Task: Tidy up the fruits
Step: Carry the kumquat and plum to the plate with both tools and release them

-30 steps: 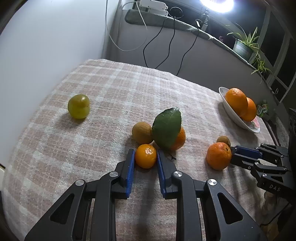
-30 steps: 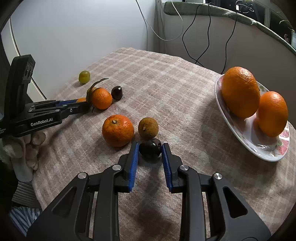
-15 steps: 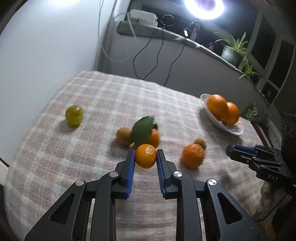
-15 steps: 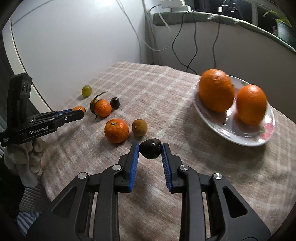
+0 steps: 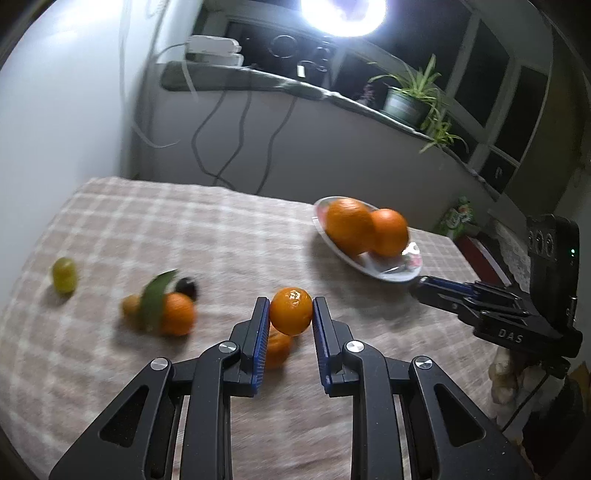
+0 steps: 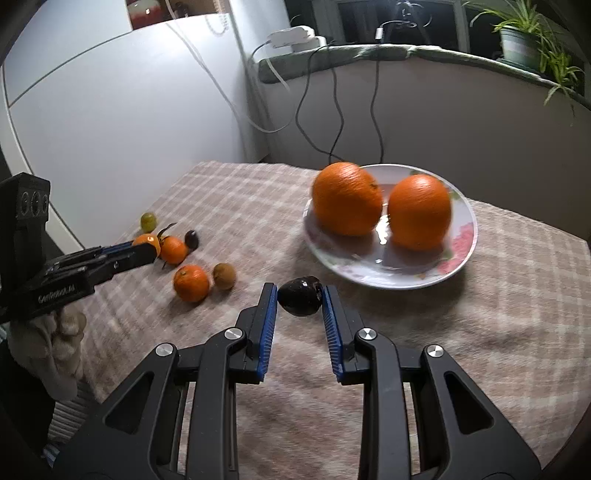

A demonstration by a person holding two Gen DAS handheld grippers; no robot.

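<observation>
My left gripper [image 5: 291, 312] is shut on a small mandarin [image 5: 291, 309] and holds it above the checked cloth. My right gripper [image 6: 300, 296] is shut on a dark plum-like fruit [image 6: 300, 295], held in the air near the white flowered plate [image 6: 463, 236]. The plate holds two large oranges [image 6: 347, 199] [image 6: 419, 210]; it also shows in the left wrist view [image 5: 391, 271]. On the cloth lie a leafed mandarin [image 5: 176, 313], a dark fruit [image 5: 185, 287], a brownish fruit [image 5: 130, 304], a green fruit [image 5: 64, 274], another mandarin [image 6: 191, 282] and a brown fruit [image 6: 224, 275].
The round table has a checked cloth [image 5: 184, 229]. A grey ledge [image 5: 280, 86] behind it carries cables, a power strip and a potted plant [image 5: 410, 99]. A white wall [image 5: 55, 110] stands at the left. A bright lamp [image 5: 341, 14] shines above.
Both grippers have risen from the cloth with their fruit and moved toward the plate. The plate and its oranges look nearer in both views.
</observation>
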